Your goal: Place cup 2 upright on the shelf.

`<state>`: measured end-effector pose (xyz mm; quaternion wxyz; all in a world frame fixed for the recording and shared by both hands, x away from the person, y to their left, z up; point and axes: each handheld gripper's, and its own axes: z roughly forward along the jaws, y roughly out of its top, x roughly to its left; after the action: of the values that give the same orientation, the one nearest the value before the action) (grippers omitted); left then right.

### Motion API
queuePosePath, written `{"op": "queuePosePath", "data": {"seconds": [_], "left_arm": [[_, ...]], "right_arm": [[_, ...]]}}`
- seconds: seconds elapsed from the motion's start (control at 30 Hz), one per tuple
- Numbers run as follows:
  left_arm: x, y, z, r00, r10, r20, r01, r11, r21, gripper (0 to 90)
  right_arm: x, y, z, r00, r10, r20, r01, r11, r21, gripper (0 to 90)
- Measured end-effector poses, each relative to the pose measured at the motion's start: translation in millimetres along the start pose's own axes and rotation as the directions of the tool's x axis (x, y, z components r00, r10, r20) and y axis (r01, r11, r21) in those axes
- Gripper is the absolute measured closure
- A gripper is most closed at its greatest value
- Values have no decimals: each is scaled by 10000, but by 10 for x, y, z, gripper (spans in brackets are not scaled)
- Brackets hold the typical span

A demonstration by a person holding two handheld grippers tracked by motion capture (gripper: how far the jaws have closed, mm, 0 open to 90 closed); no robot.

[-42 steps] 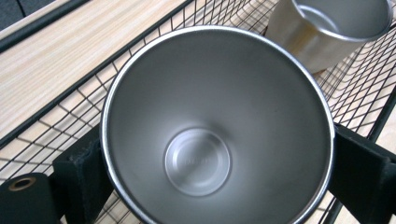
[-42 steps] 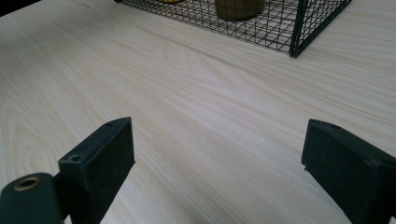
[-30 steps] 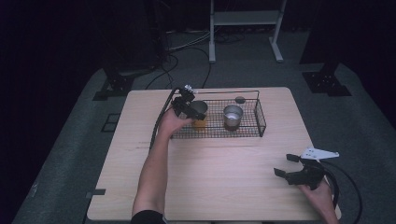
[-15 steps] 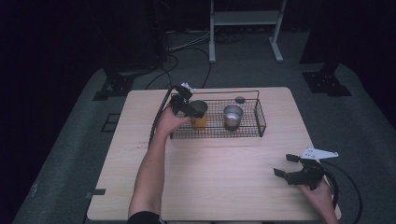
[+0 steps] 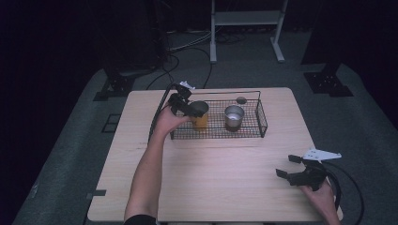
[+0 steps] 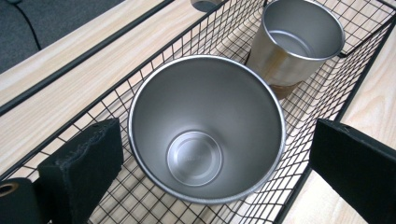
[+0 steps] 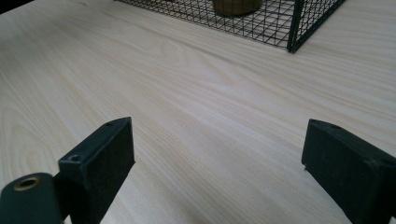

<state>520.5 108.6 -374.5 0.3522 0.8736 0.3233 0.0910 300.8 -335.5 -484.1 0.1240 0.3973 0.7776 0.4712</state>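
A black wire basket (image 5: 261, 118) stands at the back of the wooden table (image 5: 211, 178). In its left end stands a steel cup with an orange outside (image 5: 201, 121), seen from above as an empty steel bowl (image 6: 205, 140). My left gripper (image 5: 193, 110) reaches over the basket's left end, open, its jaws (image 6: 212, 135) on either side of this cup with a gap at the right jaw. A second steel cup (image 5: 233, 116) stands further right in the basket (image 6: 299, 37). My right gripper (image 5: 285, 165) hovers open over the bare table at the front right (image 7: 215, 154).
A small dark round thing (image 5: 241, 100) lies on the table just behind the basket. The basket's near right corner (image 7: 292, 28) shows ahead of my right gripper. Cables trail from both grippers. Dark stands and a white frame stand on the floor beyond the table.
My left gripper has edged slightly to the left at the basket's end. The cups, the basket and my right gripper have not moved.
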Motion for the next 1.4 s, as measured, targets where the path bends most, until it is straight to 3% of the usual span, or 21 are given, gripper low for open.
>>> {"op": "queuePosePath", "data": {"seconds": [0.33,0.57,1.4], "left_arm": [[-86,-23,-211,9991,402,-100,-404,9989,-245,22],[-149,-133,-298,9985,542,-8,-542,9978,-394,22],[-272,-563,-649,9993,298,220,-267,9915,-1274,22]], "right_arm": [[10,0,4,10000,17,9,-17,10000,-13,85],[6,-3,7,10000,30,17,-30,10000,41,85],[20,1,25,10000,-18,30,18,10000,96,85]]}}
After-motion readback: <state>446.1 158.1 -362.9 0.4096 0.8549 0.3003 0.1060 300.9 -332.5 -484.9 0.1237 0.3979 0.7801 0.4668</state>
